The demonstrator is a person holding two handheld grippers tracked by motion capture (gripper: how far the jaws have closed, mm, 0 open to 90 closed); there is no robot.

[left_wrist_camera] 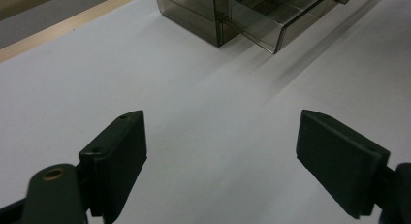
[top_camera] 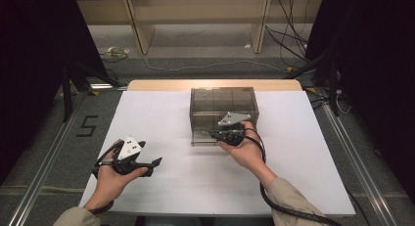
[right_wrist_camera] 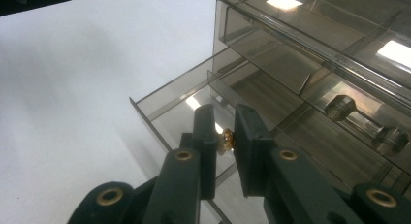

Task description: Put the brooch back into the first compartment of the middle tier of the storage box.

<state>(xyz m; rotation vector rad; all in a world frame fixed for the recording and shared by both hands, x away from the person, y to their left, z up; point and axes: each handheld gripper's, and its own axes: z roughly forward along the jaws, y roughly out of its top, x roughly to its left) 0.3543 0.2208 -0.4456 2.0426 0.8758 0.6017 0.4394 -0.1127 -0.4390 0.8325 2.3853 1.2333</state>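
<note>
A: Nearest us in the high view, the left gripper (top_camera: 155, 162) rests low over the white bench (top_camera: 161, 187), well apart from the smoky clear drawer box (top_camera: 223, 100). What does its own view add?

B: In the left gripper view we see the left gripper's jaws standing wide with nothing but bare bench between them, and the drawer box (left_wrist_camera: 203, 15) far off, cut by the top edge.

A: Farther in, the right gripper (top_camera: 213, 134) sits at the front of the box, where the lower drawer (top_camera: 200, 138) stands partly pulled out. From above we cannot make out what the jaws meet.

B: The right gripper view settles that: the right gripper (right_wrist_camera: 224, 136) is narrowed onto a small brass-coloured knob (right_wrist_camera: 226, 139) on the drawer front (right_wrist_camera: 160, 122). The pads hide most of the knob, so we cannot tell its full shape.

A: And deeper inside?

B: We see dividers and, in the compartment beside it, a clear handle-like piece (right_wrist_camera: 368, 124), blurred by reflections. Beyond the bench, the high view shows a wooden frame (top_camera: 195, 20) and loose cables (top_camera: 288, 40) on the floor.
</note>
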